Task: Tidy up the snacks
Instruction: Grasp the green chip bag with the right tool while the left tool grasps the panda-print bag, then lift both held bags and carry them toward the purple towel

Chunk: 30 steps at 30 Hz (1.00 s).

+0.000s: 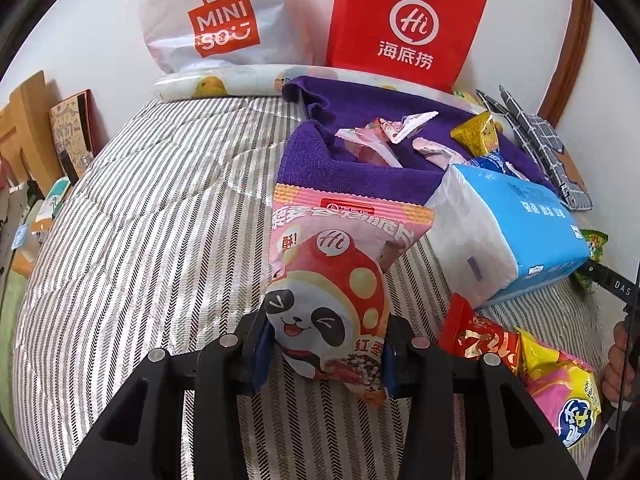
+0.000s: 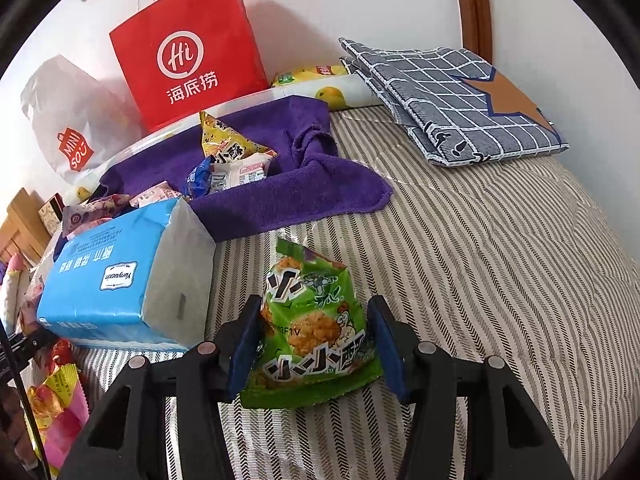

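Nearest the left lens: left gripper [image 1: 324,354] pinching the lower part of the pink panda snack bag [image 1: 340,280], blue pads pressed on both sides, jaws narrowed to the bag's width. Bag standing tilted above the striped bedcover [image 1: 140,208], top edge leaning toward the purple towel [image 1: 352,176].

Right gripper [image 2: 312,344] closed around the green rice-cracker packet [image 2: 316,320] — left pad touching, right pad at the packet's edge, so judged gripped. Packet held upright over the striped cover, just short of the towel's near edge.

Progress, judged: partway. Several small packets already on the towel — pink-white wrappers [image 1: 384,136], yellow packet [image 1: 478,132], blue one [image 2: 200,176]. Left to sort: the two bags in the grippers, plus the red packet [image 1: 480,340] and yellow-pink bag [image 1: 560,392] lying loose on the cover near the tissue pack [image 1: 508,232]. Whether towel is the final spot or the red paper bag [image 1: 404,28] behind it: cannot tell.

Pose: both grippers angled downward and forward, side by side, tissue pack between them. Part of a hand [image 1: 618,360] visible at the right edge of the left view, on the other gripper's handle.
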Each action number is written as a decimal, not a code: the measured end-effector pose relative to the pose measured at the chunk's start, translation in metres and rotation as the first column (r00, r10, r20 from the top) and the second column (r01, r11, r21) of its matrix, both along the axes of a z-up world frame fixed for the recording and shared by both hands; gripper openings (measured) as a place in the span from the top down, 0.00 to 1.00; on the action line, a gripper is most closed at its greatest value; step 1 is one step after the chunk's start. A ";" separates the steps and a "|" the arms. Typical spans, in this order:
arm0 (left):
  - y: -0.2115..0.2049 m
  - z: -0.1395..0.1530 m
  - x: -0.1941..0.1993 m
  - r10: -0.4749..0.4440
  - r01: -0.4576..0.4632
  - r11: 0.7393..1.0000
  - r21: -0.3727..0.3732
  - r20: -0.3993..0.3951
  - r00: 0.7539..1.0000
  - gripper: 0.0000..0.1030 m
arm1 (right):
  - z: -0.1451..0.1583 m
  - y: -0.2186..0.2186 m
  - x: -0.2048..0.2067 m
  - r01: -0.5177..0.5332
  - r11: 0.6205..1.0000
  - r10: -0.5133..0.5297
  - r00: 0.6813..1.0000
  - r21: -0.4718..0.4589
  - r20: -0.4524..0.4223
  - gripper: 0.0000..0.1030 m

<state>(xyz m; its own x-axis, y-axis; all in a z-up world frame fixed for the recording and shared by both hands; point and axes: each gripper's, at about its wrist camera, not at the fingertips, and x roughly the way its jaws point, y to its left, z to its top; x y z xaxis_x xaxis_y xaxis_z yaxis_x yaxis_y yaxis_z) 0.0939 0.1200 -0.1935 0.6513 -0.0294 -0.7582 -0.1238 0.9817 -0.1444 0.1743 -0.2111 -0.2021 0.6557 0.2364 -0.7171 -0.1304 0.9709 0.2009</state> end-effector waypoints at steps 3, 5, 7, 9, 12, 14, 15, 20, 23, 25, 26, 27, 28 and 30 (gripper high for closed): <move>0.002 0.000 -0.002 0.001 -0.001 1.000 -0.020 0.006 1.000 0.60 | 0.001 -0.002 -0.001 0.009 1.000 -0.009 1.000 0.004 0.007 0.51; 0.002 0.001 -0.002 -0.004 0.004 1.000 -0.026 0.009 1.000 0.60 | 0.003 -0.003 -0.003 0.012 1.000 -0.012 1.000 0.010 0.017 0.51; 0.002 0.002 -0.004 -0.004 0.005 1.000 -0.030 0.012 1.000 0.60 | 0.005 -0.004 -0.005 0.010 1.000 -0.011 0.999 0.019 0.030 0.51; 0.003 0.004 -0.007 -0.006 0.007 0.999 -0.047 0.017 1.000 0.60 | 0.007 -0.004 -0.007 0.010 1.000 -0.011 0.999 0.016 0.046 0.51; 0.006 0.010 -0.011 -0.007 0.008 0.998 -0.058 0.022 1.000 0.60 | 0.011 0.000 -0.011 0.001 1.000 -0.001 0.998 0.000 0.056 0.51; 0.007 0.017 -0.014 -0.010 0.011 0.998 -0.056 0.031 0.999 0.60 | 0.015 0.004 -0.015 -0.007 1.000 0.007 0.998 -0.001 0.064 0.51; 0.007 0.021 -0.015 -0.011 0.013 0.998 -0.057 0.036 0.999 0.60 | 0.017 0.004 -0.016 -0.014 1.000 0.014 0.998 0.001 0.069 0.51; 0.006 0.036 -0.019 -0.024 0.027 0.998 -0.058 0.058 0.998 0.60 | 0.039 0.010 -0.026 -0.033 0.999 0.034 0.993 -0.007 0.117 0.51; 0.001 0.043 -0.018 -0.041 0.045 0.998 -0.053 0.070 0.997 0.60 | 0.052 0.013 -0.032 -0.046 0.999 0.047 0.987 -0.014 0.151 0.51; -0.004 0.047 -0.017 -0.053 0.056 0.997 -0.046 0.076 0.996 0.60 | 0.060 0.016 -0.036 -0.053 0.998 0.056 0.984 -0.024 0.171 0.51; -0.006 0.049 -0.017 -0.058 0.062 0.997 -0.046 0.078 0.995 0.60 | 0.063 0.017 -0.038 -0.055 0.998 0.059 0.982 -0.026 0.178 0.51; -0.009 0.050 -0.016 -0.065 0.069 0.997 -0.046 0.080 0.995 0.60 | 0.065 0.017 -0.040 -0.059 0.998 0.063 0.981 -0.027 0.183 0.51; -0.012 0.051 -0.015 -0.073 0.077 0.996 -0.046 0.082 0.994 0.60 | 0.067 0.019 -0.042 -0.065 0.998 0.069 0.980 -0.026 0.187 0.51; -0.017 0.053 -0.014 -0.087 0.091 0.995 -0.045 0.083 0.993 0.60 | 0.068 0.021 -0.046 -0.072 0.997 0.075 0.979 -0.022 0.190 0.51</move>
<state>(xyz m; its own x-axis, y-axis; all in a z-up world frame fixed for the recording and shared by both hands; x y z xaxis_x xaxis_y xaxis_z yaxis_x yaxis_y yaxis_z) 0.0800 0.1033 -0.1406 0.7038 -0.1251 -0.6993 -0.0226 0.9799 -0.1981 0.1279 -0.1904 -0.1341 0.7618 0.2793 -0.5845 -0.2359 0.9599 0.1514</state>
